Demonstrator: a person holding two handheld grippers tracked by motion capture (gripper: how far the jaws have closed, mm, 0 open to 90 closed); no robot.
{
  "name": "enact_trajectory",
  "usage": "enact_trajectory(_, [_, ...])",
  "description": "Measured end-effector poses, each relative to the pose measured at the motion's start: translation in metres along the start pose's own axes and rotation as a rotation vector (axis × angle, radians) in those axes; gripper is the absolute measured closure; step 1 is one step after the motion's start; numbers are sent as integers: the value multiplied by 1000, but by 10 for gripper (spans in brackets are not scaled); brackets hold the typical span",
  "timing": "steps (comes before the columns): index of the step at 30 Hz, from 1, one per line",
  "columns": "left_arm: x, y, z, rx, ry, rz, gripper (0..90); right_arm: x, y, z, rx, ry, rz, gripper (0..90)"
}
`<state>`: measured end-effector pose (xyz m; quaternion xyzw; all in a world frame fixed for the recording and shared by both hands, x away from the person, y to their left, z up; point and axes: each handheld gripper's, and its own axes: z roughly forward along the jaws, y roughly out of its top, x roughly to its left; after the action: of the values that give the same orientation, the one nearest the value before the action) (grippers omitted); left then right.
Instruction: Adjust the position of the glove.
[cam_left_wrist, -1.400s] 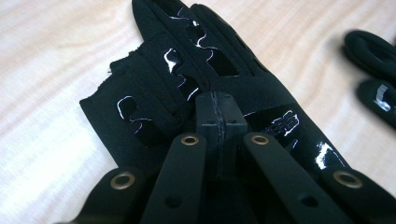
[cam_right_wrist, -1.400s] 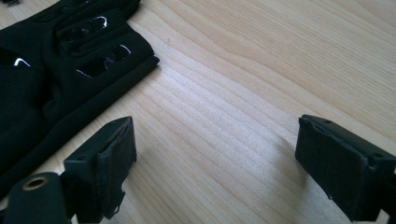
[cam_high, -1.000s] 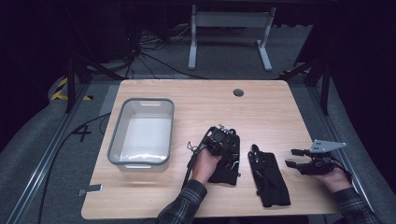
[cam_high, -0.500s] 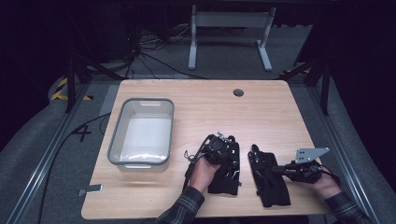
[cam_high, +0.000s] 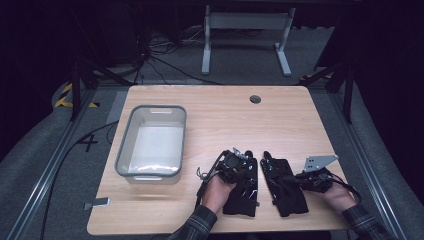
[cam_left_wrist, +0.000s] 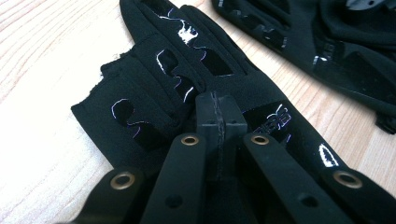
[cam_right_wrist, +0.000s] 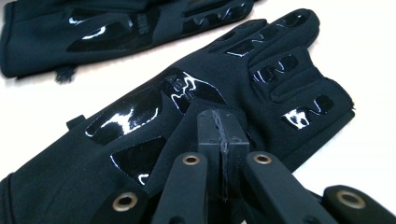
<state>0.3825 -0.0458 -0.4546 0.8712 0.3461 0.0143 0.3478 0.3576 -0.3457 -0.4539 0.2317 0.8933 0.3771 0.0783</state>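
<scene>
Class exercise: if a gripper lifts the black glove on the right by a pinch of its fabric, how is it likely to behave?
The right glove looks like soft cloth lying flat on the table, so it would probably droop. Its glossy patches may be grippy or slick; I cannot tell which. It seems light and unlikely to roll.

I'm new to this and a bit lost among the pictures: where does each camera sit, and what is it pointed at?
High view: above the person's side, looking forward and down on the table, clear bin, two black gloves; forearms and both hands enter from below.
Left gripper view: rides the left gripper, looking along its shut jaws onto the left glove.
Right gripper view: rides the right gripper, its shut jaws over the right glove.
Shared: both gripper views show both gloves lying on the wood.
</scene>
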Motion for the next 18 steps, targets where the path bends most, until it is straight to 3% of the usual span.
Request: enact_trajectory(18, [-6, 5, 10, -49, -26, -21, 899, 1, 11, 11, 7, -5, -26, 900])
